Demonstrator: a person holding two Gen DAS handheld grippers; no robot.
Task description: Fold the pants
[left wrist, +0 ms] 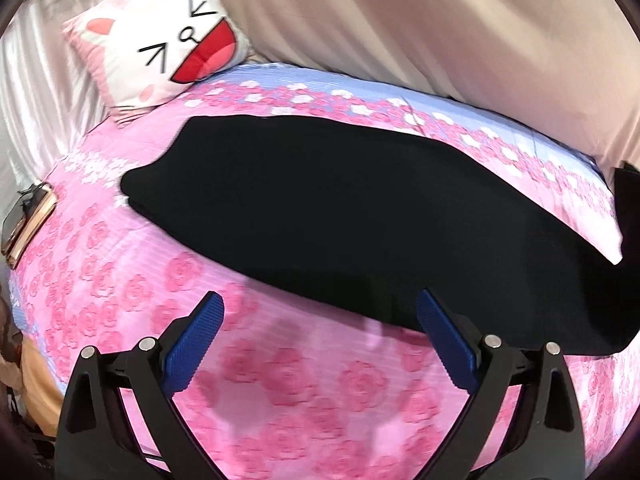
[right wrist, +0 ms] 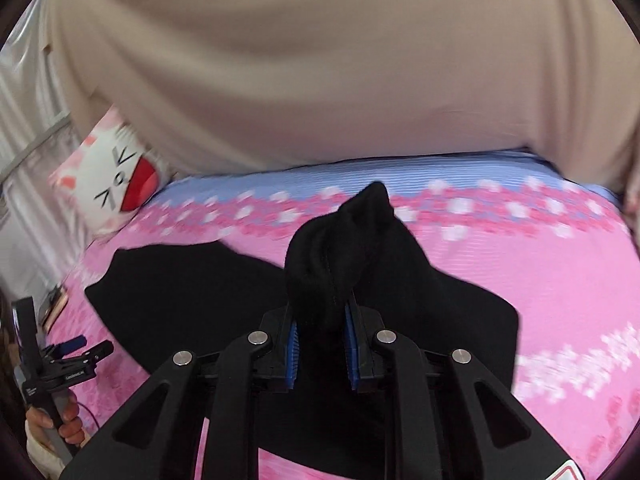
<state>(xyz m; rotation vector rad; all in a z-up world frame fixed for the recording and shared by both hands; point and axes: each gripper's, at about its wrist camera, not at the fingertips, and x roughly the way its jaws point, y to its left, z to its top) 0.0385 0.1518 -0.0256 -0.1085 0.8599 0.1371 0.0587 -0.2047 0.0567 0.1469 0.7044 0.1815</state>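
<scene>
Black pants (left wrist: 340, 216) lie stretched across the pink flowered bedspread (left wrist: 280, 392). My left gripper (left wrist: 320, 320) is open and empty, hovering just before the pants' near edge. In the right wrist view my right gripper (right wrist: 322, 316) is shut on a bunched end of the black pants (right wrist: 340, 248), lifting it above the bed while the remaining cloth (right wrist: 180, 280) lies flat to the left. The left gripper (right wrist: 76, 346) also shows at the far left of that view, held in a hand.
A cat-face pillow (left wrist: 168, 44) leans at the bed's far left corner. A beige curtain (left wrist: 440, 20) hangs behind the bed. A phone-like object (left wrist: 28, 220) lies at the bed's left edge.
</scene>
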